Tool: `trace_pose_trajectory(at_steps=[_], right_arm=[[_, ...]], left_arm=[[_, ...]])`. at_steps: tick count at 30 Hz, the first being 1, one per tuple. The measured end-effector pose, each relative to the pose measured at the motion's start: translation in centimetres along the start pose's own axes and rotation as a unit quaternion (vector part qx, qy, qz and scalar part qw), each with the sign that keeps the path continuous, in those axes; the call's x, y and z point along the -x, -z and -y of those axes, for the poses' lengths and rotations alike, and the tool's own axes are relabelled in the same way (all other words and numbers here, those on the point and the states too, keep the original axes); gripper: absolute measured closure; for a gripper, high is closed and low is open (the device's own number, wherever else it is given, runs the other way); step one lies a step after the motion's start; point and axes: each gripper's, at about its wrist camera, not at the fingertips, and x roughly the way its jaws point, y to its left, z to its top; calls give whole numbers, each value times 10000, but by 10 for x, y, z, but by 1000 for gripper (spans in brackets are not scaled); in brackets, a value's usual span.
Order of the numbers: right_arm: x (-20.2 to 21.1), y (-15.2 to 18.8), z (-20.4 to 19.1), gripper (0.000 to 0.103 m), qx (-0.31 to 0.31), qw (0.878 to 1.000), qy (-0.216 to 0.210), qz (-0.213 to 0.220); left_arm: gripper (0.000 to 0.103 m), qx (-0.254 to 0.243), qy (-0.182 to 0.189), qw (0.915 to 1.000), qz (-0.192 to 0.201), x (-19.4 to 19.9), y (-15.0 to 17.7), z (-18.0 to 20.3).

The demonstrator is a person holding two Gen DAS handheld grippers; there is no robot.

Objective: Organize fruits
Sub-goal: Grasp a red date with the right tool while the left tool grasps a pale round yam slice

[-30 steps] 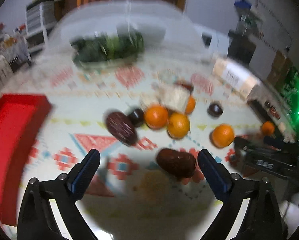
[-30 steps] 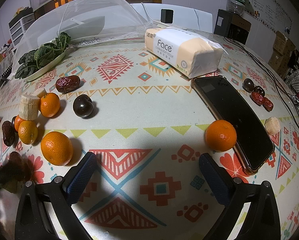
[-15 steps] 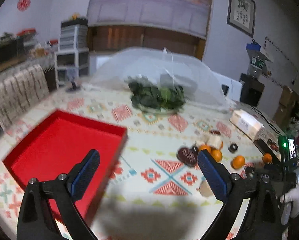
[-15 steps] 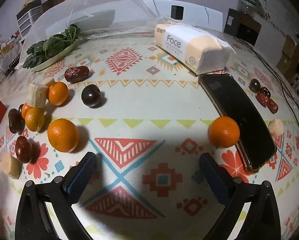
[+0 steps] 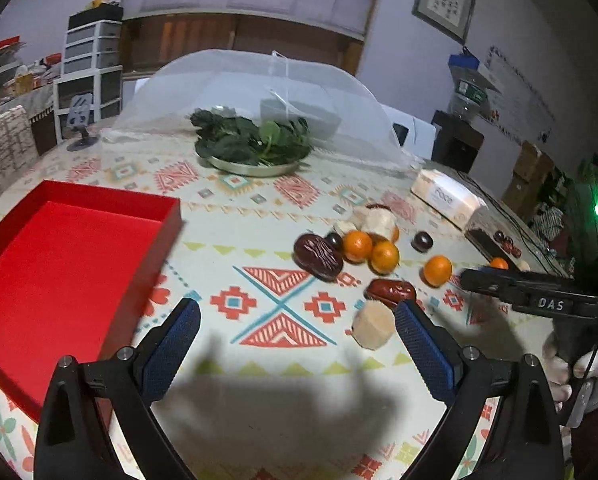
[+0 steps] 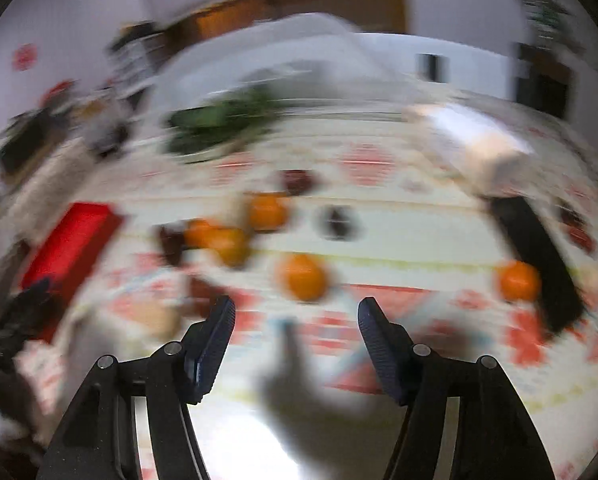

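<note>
Fruits lie in a cluster on the patterned tablecloth: several oranges point(image 5: 357, 245), a big dark date point(image 5: 317, 257), a red date point(image 5: 390, 291), a dark plum point(image 5: 422, 240) and pale chunks point(image 5: 373, 325). An empty red tray point(image 5: 59, 264) sits at the left. My left gripper point(image 5: 297, 326) is open and empty, above the table short of the fruits. My right gripper point(image 6: 293, 320) is open and empty, its view blurred, with an orange point(image 6: 303, 277) just beyond its fingertips. The right gripper also shows in the left wrist view point(image 5: 531, 292).
A metal plate of leafy greens point(image 5: 253, 148) stands under a mesh food cover point(image 5: 259, 92) at the back. A tissue pack point(image 5: 445, 198) and a black phone point(image 6: 535, 256) lie at the right, with small dates and an orange point(image 6: 519, 280) nearby.
The left gripper pulled back and up, then came lower and closer to the fruits. The right gripper narrowed its opening and moved fast, blurring its view, toward the middle orange.
</note>
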Motion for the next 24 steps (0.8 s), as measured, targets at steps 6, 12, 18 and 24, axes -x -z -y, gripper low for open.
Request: trace_pose_trajectory(at_steps=[6,12,18,24], right_arm=[[-46,-5,-43,60,730,9963,-287,-351],[-71,-3,-50,65,768,9943,-520,-531],[-64,1,-43,69,538,9943,-788,-467],[-41,3,-24,69,237,9968,-738,-217]], left_arm=[[10,45,138,9998,-109,7,2,-8],[10,-145,270,9991,-298,-2,4,0],[10,-495,379,9965,-564,-24,5,28],[10,-570,380,9927,-988,-59,2,51]])
